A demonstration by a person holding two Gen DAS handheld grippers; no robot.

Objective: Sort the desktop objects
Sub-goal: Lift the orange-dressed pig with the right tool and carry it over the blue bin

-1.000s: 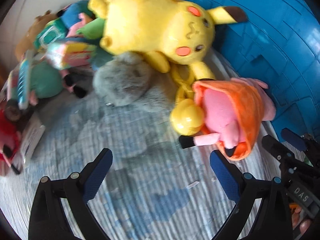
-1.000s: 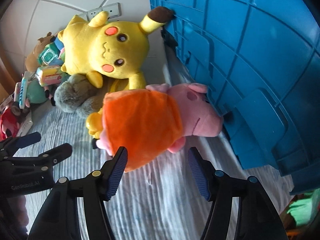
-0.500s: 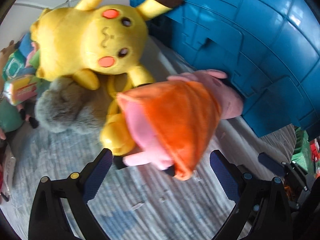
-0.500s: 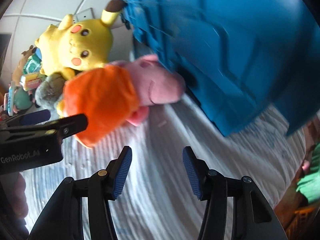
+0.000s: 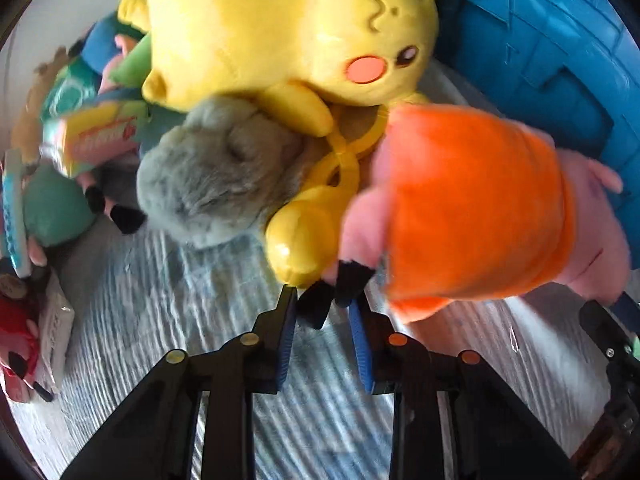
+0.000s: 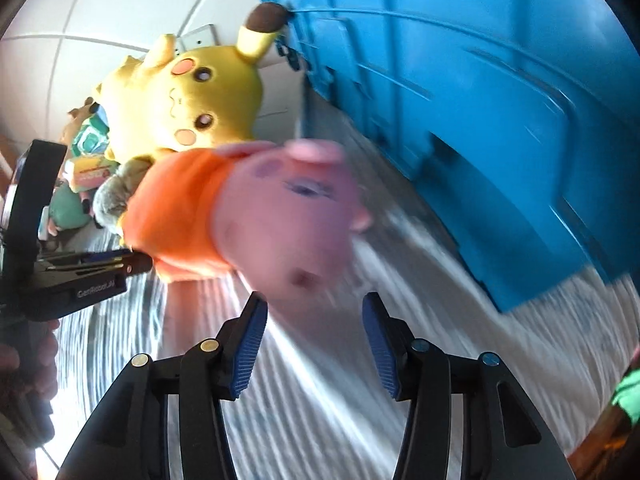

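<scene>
- Surface: pale blue-and-white ribbed cloth (image 5: 160, 320) under a heap of soft toys.
- Left wrist view: left gripper (image 5: 324, 312), jaws nearly closed, pinching the black-tipped feet of the pink pig plush in an orange dress (image 5: 472, 208). Just beside it: yellow mouse plush with red cheeks (image 5: 280, 32), grey furry plush (image 5: 208, 184), yellow plastic toy (image 5: 304, 236). Blue plastic crate (image 5: 552, 52) behind.
- Right wrist view: right gripper (image 6: 316, 320), jaws wide apart, holding nothing; the blurred pig's head sits just ahead of them.
</scene>
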